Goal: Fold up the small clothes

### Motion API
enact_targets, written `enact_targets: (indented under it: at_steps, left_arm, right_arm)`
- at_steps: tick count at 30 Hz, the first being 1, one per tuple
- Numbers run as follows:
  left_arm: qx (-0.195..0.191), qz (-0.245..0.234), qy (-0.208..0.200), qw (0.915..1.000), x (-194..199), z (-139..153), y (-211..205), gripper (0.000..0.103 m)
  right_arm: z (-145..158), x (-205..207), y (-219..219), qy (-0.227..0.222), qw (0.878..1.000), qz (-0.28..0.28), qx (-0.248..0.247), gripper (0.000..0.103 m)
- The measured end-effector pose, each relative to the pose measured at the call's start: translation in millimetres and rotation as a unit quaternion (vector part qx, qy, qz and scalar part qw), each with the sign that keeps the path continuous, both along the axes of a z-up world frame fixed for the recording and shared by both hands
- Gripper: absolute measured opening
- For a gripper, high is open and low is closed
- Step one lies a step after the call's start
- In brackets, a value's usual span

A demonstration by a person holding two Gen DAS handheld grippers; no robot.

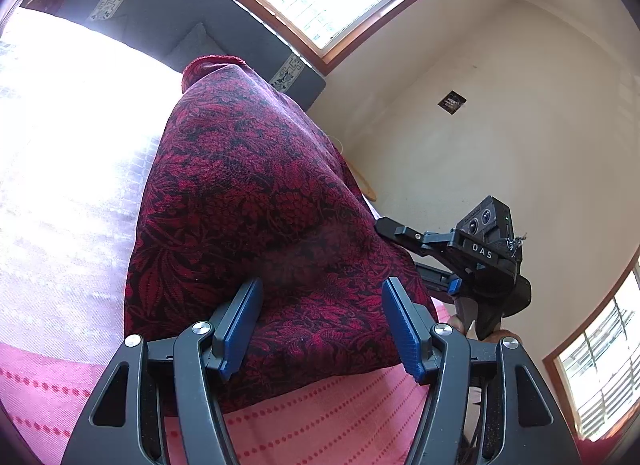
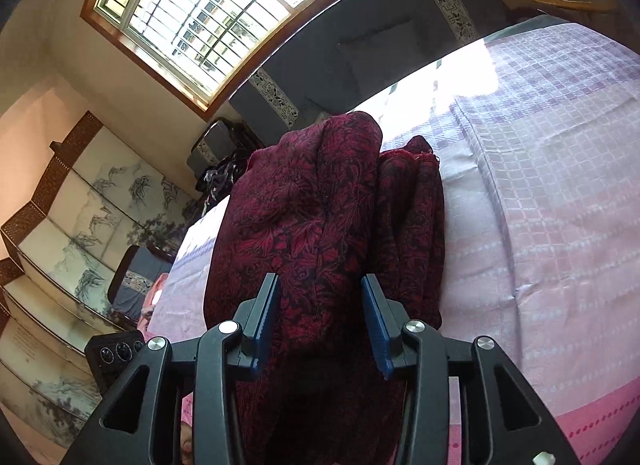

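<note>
A dark red garment with a black leaf-and-flower pattern (image 1: 256,201) lies heaped on a bed covered by a pink and lilac checked bedspread (image 1: 60,225). No basket, box or other container shows in either view; the garment rests straight on the bedspread.

From the left wrist view, the left hand-held gripper (image 1: 320,325) has its blue-padded fingers (image 1: 236,329) standing fairly wide apart, one at each side of the near end of the cloth. The pads sit beside the fabric, and I cannot tell whether they press on it. To the left of the garment the bedspread runs bare and sunlit, open room. To the right, the right hand-held gripper (image 1: 386,227) comes in from the side, its black fingers close against the garment's right edge, with a plain cream wall (image 1: 500,125) behind it.

From the right wrist view, that gripper (image 2: 320,317) has its jaws moderately apart, with a raised fold of the garment (image 2: 304,225) between them; the left pad looks to touch the cloth and the right stands just clear. A flatter folded layer lies on the right. Left of the bed stands a painted folding screen (image 2: 72,225); to the right the bedspread (image 2: 540,205) is open. A dark grey headboard with patterned bands (image 2: 360,41) closes the far edge, below a barred window (image 2: 192,13).
</note>
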State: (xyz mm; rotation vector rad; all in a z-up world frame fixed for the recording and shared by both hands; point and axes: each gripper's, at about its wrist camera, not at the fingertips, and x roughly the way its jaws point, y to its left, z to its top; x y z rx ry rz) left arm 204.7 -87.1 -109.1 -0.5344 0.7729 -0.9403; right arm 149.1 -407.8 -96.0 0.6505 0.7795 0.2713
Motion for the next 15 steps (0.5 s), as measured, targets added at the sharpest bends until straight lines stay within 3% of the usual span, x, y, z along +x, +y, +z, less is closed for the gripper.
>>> enact_targets:
  at_steps: [1,2,7,15]
  left_arm:
    - [0.002,0.001,0.000,1.0000,0.0,0.6,0.1,0.063]
    - [0.003,0.001,-0.001,1.0000,-0.5,0.9,-0.3,0.063]
    - [0.012,-0.006,-0.012,0.9998,-5.1,5.7,-2.7,0.068]
    - [0.015,-0.009,-0.005,0.9998,-2.4,7.1,-5.0,0.072]
  right_arm:
    - [-2.9,2.9,4.6,0.011,1.000,-0.001,-0.014,0.020]
    - [-5.4,4.9,7.3,0.018,1.000,-0.003,-0.023,0.015]
    - [5.2,-12.8,-9.7,-0.022,0.999,-0.042,-0.024,0.009]
    - [-26.0,-7.2,-15.3,0.007,0.998,-0.048,-0.031,0.009]
